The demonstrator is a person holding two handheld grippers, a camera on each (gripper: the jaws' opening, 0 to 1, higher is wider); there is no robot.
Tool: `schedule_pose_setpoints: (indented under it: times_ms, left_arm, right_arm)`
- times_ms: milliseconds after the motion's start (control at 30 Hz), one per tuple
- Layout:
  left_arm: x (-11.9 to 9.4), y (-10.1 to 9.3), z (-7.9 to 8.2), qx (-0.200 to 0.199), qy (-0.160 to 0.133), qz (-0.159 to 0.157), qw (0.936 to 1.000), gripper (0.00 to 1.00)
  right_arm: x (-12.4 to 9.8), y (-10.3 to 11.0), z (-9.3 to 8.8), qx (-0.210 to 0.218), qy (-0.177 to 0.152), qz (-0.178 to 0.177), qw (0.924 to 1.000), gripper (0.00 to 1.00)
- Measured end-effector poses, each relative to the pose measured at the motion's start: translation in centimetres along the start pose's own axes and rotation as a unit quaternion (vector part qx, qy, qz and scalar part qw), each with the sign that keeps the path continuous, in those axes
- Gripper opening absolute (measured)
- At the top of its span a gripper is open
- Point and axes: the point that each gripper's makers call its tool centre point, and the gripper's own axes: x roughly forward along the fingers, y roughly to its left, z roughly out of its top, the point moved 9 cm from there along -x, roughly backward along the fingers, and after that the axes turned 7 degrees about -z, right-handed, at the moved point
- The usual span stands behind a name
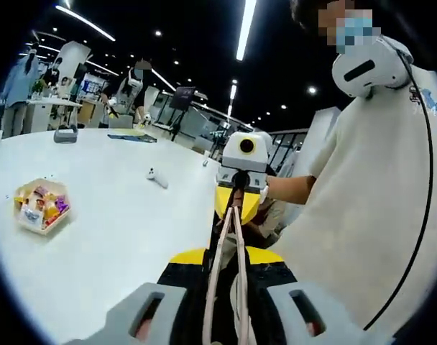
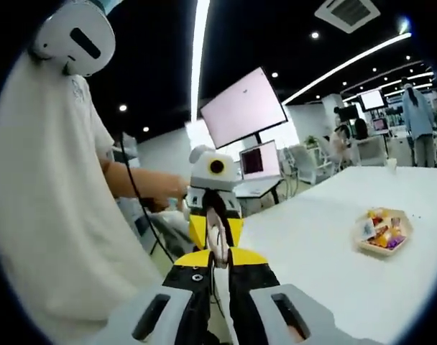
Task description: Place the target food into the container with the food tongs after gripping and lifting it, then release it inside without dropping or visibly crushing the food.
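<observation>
Left gripper (image 1: pixel 229 310) and right gripper (image 2: pixel 222 310) nose to nose, food tongs (image 1: pixel 236 237) spanning between; grey jaws either side of the thin arms, but cannot tell whether either pair is clamped on them. Container (image 1: pixel 40 205) of bright wrapped pieces well off on the white table (image 1: pixel 125 237), beside neither gripper; target food not distinguishable. Best to settle the tongs firmly in one gripper before swinging toward the table, then squeeze only enough to lift without crushing.
</observation>
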Motion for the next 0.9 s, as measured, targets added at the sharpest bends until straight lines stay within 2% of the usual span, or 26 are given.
schedule_pose_setpoints:
  times_ms: [133,267,400,500,533,567,600,633,800,900]
  left_arm:
    - [0.5,0.4,0.0,-0.007,-0.003,-0.001,1.0000,0.17]
    - [0.6,0.7,0.0,-0.008,0.003,0.005,0.9999,0.20]
    - [-0.2,1.4,-0.5,-0.006,0.008,0.026,0.9996,0.21]
    - [-0.4,1.9,-0.9,-0.017,0.006,0.022,0.9996,0.20]
    - [-0.2,2.0,-1.1,-0.021,0.016,0.022,0.9994,0.20]
    - [-0.3,2.3,-1.4,-0.013,0.039,0.031,0.9987,0.20]
    - [-0.4,2.3,-1.5,-0.006,0.047,0.027,0.9985,0.18]
    - [-0.3,2.4,-1.7,0.007,0.068,0.029,0.9973,0.18]
    - [0.4,2.9,-1.8,0.036,0.105,0.033,0.9933,0.15]
    - [0.8,3.6,-2.0,0.069,0.140,0.042,0.9868,0.16]
  right_arm:
    - [-0.4,-0.1,-0.1,-0.002,0.005,-0.001,1.0000,0.05]
    - [-0.9,-0.4,0.7,-0.025,-0.002,-0.002,0.9997,0.04]
    - [-1.4,-1.1,1.1,-0.029,0.002,-0.004,0.9996,0.04]
    - [-1.5,-1.3,0.8,-0.031,0.004,-0.010,0.9995,0.04]
    - [-1.4,-1.4,0.6,-0.027,0.005,-0.013,0.9995,0.04]
    - [-1.1,-1.3,0.1,-0.032,0.013,-0.019,0.9992,0.04]
    - [-1.1,-1.5,-0.2,-0.042,0.021,-0.022,0.9986,0.04]
    - [-1.0,-1.5,-0.7,-0.053,0.036,-0.022,0.9977,0.05]
    - [-1.3,-2.5,-1.7,-0.043,0.062,-0.033,0.9966,0.07]
    - [-1.3,-2.7,-2.5,-0.057,0.084,-0.044,0.9939,0.11]
